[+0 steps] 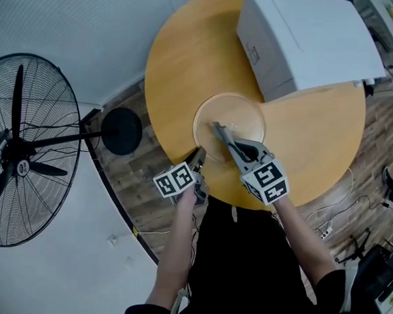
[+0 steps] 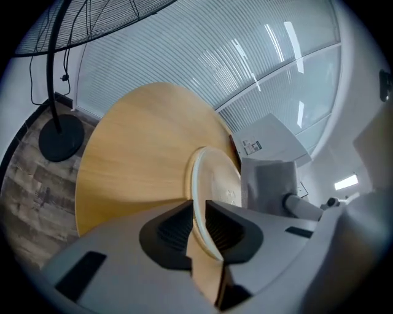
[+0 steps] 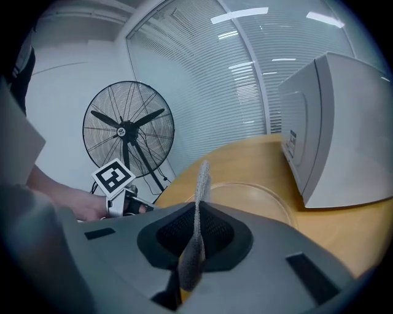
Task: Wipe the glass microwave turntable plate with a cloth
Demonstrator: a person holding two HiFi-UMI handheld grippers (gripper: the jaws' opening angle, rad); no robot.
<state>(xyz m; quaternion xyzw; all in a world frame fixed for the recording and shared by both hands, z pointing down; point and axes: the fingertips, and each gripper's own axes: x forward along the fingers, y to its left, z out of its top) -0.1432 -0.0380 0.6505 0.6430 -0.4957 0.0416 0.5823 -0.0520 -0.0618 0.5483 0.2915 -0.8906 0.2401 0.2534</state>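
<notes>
The glass plate [image 1: 237, 116] lies at the centre of the head view on the round wooden tabletop [image 1: 174, 76]. Its lower-left rim is near the tabletop's near edge. The left gripper [image 2: 198, 211] holds that rim: in the left gripper view its fingers [image 2: 171, 230] stand nearly together, with the rim edge-on between them. We cannot tell whether the plate is raised off the wood on that side.

The right gripper [image 3: 196, 208] has its fingers closed on a grey cloth [image 3: 201, 178]. Only a narrow strip of cloth projects past the fingertips. In the head view that strip lies over the middle of the plate, but we cannot tell whether it touches the glass.

The white microwave [image 1: 301, 33] fills the upper right, just beside the plate's upper-right rim. A standing fan [image 1: 19, 153] is at the left of the frame, well apart from the tabletop.

We judge the following risks:

- **Cloth slip.** The hold on the cloth is thin, so drag across the glass may pull the cloth out of the fingers.
- **Bare contact.** With so little cloth exposed, a steep approach may bring the fingertips onto the glass.
- **Plate slip.** The rim is smooth, so a wiping push towards the lower left may slide the plate through the left fingers and off the near edge.
- **Collision.** A stroke towards the upper right may knock the plate against the microwave.
</notes>
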